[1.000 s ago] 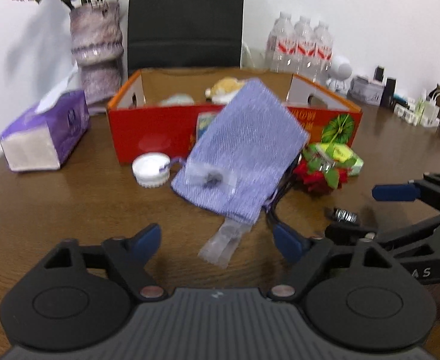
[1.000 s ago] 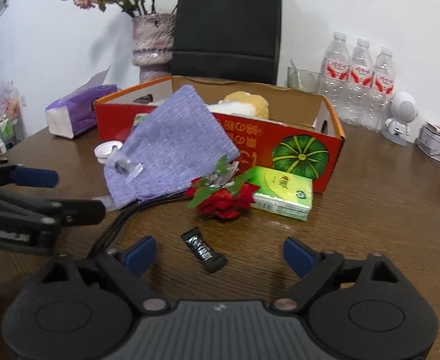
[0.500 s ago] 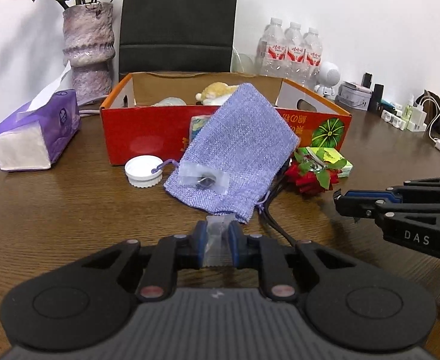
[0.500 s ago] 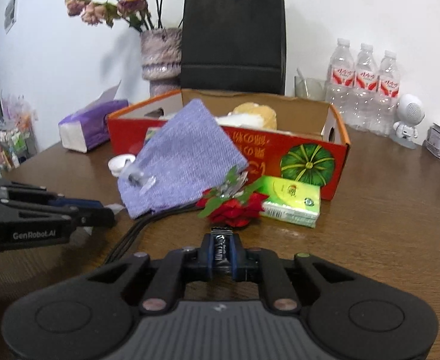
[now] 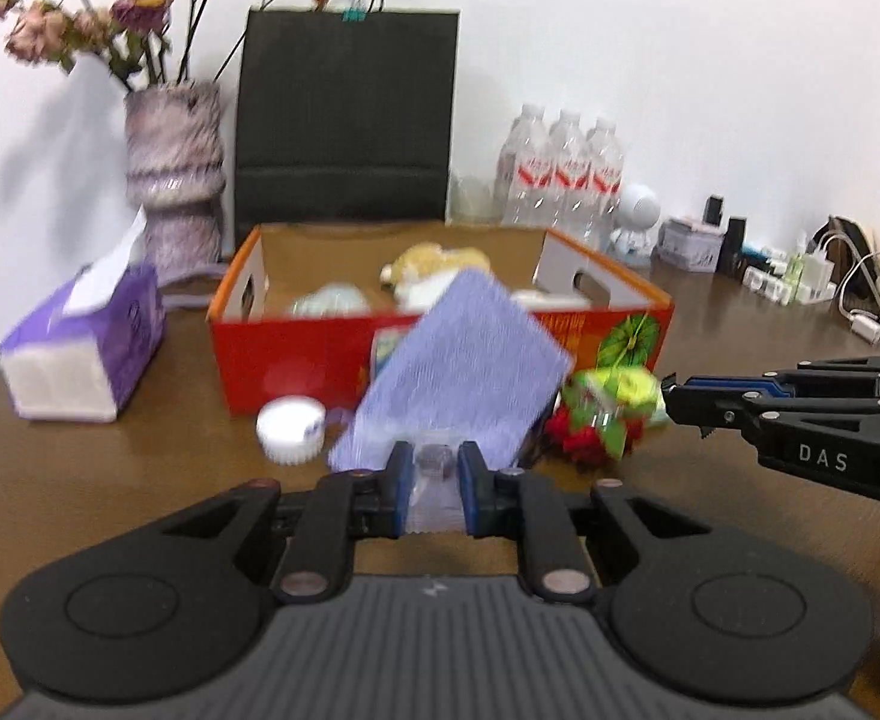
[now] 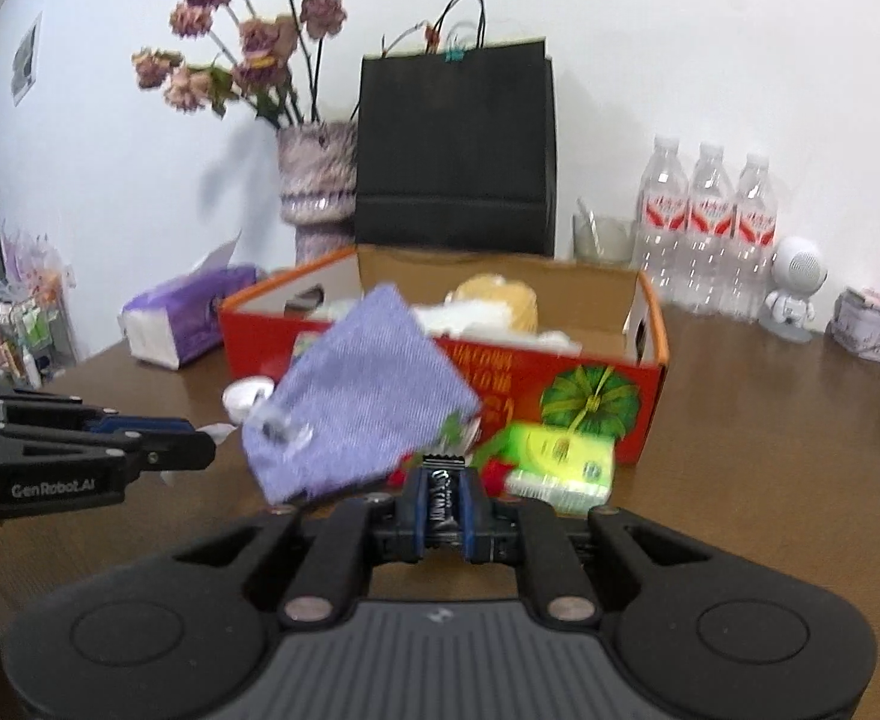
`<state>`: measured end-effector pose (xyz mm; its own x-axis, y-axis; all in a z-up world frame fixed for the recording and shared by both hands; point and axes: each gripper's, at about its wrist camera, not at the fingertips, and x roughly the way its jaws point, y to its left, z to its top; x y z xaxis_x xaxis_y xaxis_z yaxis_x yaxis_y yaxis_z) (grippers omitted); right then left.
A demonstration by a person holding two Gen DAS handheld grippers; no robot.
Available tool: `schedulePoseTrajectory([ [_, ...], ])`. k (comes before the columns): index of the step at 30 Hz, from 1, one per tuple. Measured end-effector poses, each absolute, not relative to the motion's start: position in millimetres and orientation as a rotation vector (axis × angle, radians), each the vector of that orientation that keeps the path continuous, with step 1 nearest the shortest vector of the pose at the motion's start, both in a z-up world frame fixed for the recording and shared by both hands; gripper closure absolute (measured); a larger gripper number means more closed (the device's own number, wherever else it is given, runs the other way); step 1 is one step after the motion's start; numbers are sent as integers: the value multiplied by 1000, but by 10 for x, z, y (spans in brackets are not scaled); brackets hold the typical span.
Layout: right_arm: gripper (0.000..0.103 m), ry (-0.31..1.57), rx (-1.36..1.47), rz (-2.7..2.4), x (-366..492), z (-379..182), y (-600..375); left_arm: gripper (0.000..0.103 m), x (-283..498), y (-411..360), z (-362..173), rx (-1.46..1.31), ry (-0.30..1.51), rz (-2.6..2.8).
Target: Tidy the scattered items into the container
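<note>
My left gripper is shut on a clear plastic packet and holds it above the table, in front of the purple pouch. My right gripper is shut on a small black candy wrapper, lifted off the table. The red cardboard box stands behind, holding soft toys. The pouch leans on the box front. A white lid, a red flower and a green packet lie before the box.
A purple tissue box sits left of the box. A vase with dried roses and a black paper bag stand behind it. Water bottles, a white robot figure and chargers are at the back right.
Both grippers closed on their items, then lifted them off the table and rose toward the box. The views now sit higher, with the box interior more visible.
</note>
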<state>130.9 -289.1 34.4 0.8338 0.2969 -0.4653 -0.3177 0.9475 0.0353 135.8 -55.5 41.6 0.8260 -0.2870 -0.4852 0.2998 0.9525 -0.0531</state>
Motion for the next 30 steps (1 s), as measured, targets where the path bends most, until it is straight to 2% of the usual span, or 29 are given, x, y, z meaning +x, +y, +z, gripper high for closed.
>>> schedulePoseTrajectory([
  [8, 93, 391, -61, 285, 1631, 807, -2905, 86, 1709, -653, 927, 14, 373, -304],
  [14, 93, 365, -7, 240, 2076, 981, -2835, 86, 2075, -754, 1102, -24, 321, -257],
  [23, 93, 423, 105, 202, 2772, 826, -2776, 86, 2888, -664, 883, -134, 420, -167],
  [30, 93, 492, 104, 204, 3046, 600, -2807, 86, 3047, -636, 642, -92, 482, -145],
])
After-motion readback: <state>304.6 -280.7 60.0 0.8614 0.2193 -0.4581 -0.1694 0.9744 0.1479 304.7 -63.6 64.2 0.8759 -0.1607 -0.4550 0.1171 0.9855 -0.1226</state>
